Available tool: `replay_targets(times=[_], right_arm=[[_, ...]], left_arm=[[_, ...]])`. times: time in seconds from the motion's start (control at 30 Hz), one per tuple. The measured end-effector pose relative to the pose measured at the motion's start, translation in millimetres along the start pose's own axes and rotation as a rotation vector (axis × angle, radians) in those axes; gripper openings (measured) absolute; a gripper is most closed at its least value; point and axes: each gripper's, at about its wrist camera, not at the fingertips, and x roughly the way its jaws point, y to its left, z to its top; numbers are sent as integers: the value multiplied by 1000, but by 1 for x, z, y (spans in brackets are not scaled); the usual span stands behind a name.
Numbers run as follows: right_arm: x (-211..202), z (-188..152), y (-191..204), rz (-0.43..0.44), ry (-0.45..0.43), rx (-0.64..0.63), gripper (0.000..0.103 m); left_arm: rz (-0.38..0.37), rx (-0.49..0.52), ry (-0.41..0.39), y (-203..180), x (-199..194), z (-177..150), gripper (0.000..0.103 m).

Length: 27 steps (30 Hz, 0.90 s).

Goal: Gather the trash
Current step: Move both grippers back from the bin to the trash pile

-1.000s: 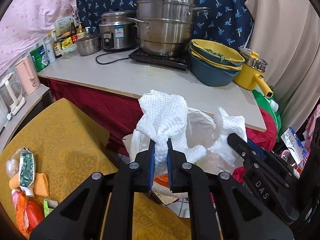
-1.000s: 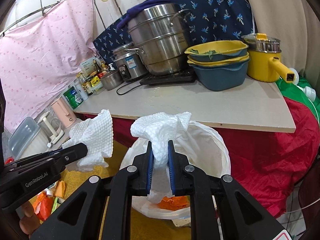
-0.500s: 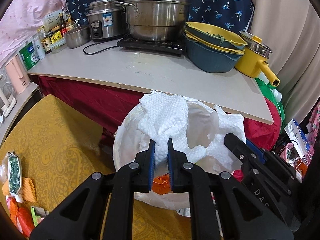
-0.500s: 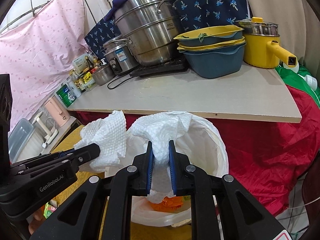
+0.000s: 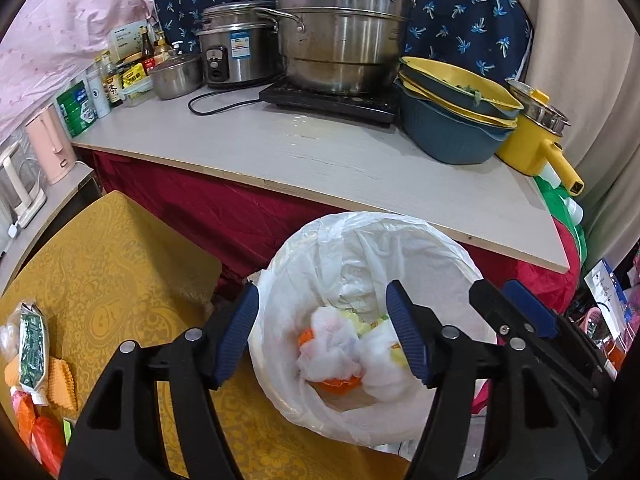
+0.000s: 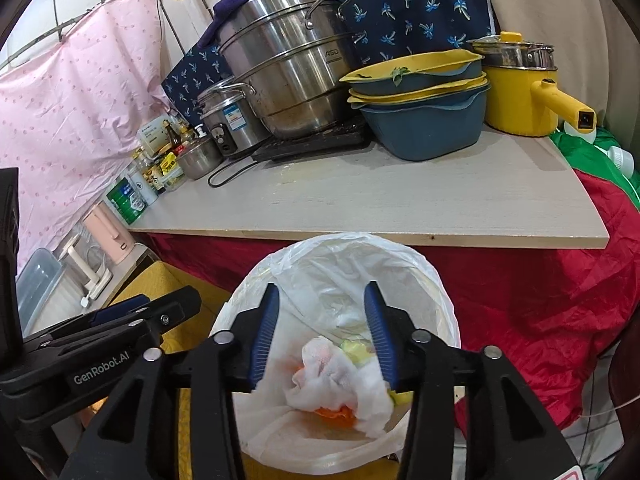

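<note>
Now that both wads of paper towel have left your jaws, they lie inside the trash bag (image 5: 362, 264), on top of the orange and yellow scraps at its bottom. A second ago each hand-held gripper was pinching one white wad above the bag's mouth; at this moment neither holds anything. Your left hand-held gripper (image 5: 322, 334) has its jaws spreading apart over the bag, with nothing between the blue pads but the view down into it. Your right hand-held gripper (image 6: 320, 336) is also opening, its jaws less wide, and the paper towel (image 6: 340, 380) sits below them in the bag, free of the pads as far as the view shows.

That settles this pair of items: they are collected. What remains, by the look of it, is beside the bag on the yellow cloth (image 5: 112, 280), where a green packet (image 5: 30, 350) and some orange wrappers (image 5: 44, 440) lie well apart from the bag. Those would likely be your next pickup.
</note>
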Motion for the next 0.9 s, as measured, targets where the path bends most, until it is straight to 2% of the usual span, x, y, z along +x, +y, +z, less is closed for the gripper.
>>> replay_targets(times=[0.17,0.43,0.73,0.9], right_arm=[[-5,3,7,2,-13,-11,47],[-21,7,27,8,-44,-43,59],[-46,12,71,38,-78,-105,65],[-60,13,102,54,-89,-156,67]], left_arm=[[0,-3,-6,5,-5,0,63],[10,-36,-38,24,-28,1,63],[40,-89,-113,59,-77,0,71],[84,-122,-154,86,-108,-5,75]])
